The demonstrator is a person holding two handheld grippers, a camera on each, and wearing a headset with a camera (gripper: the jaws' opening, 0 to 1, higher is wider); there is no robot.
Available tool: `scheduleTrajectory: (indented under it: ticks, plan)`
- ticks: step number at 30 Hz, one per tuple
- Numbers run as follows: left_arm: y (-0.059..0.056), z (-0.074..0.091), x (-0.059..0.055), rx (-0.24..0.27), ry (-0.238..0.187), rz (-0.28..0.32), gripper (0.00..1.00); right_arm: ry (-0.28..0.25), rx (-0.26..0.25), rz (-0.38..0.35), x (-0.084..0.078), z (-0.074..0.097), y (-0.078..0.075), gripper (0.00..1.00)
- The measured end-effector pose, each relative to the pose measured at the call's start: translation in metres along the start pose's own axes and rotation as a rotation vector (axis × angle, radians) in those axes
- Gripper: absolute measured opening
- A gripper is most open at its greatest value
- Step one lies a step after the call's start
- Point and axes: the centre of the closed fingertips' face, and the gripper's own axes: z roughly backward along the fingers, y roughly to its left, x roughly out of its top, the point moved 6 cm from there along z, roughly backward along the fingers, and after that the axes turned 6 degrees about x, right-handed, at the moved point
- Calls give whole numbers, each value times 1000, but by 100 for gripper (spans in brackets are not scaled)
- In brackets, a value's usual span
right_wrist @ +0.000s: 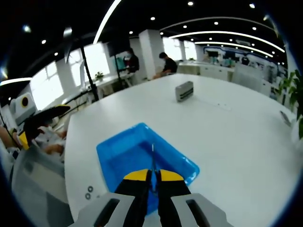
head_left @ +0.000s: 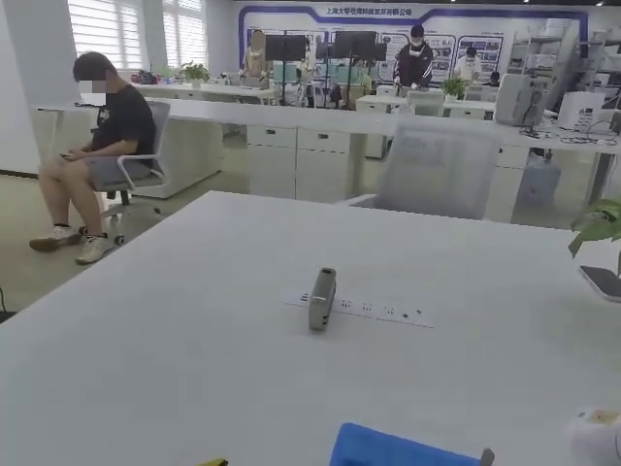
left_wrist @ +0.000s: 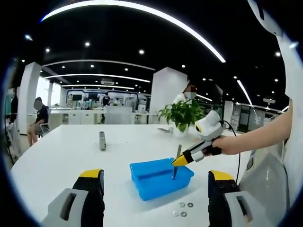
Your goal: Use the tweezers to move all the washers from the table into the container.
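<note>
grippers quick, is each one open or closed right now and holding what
Left gripper: open, holding nothing.
Right gripper: closed on the tweezers, tips pointing into the blue container.

The left tool faces the tray from just beside it, jaws spread wide, gripping nothing. The right tool hangs above the tray, jaws pressed together on the tweezers, which point down into it. A hand on a bare, outstretched forearm holds the right tool, tilted down toward the tray.
</note>
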Motion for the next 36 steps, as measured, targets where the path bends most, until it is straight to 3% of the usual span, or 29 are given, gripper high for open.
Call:
scheduleTrajectory:
  ticks: [4,8,23,32,36]
  plan:
    - [-1,0,0,-6,0,1,93,0,-11,21,2,3,1,4]
    - [0,0,-1,-4,6,-4,92,-32,-9,26,11,10,7,3]
    - [-2,-1,-3,-15,25,-9,90,-133,50,38,35,38,47,3]
    - [-2,-1,-5,-16,40,-22,88,-116,130,-11,22,38,72,3]
    - [-2,-1,-5,-19,43,-20,88,-76,160,-40,3,29,80,3]
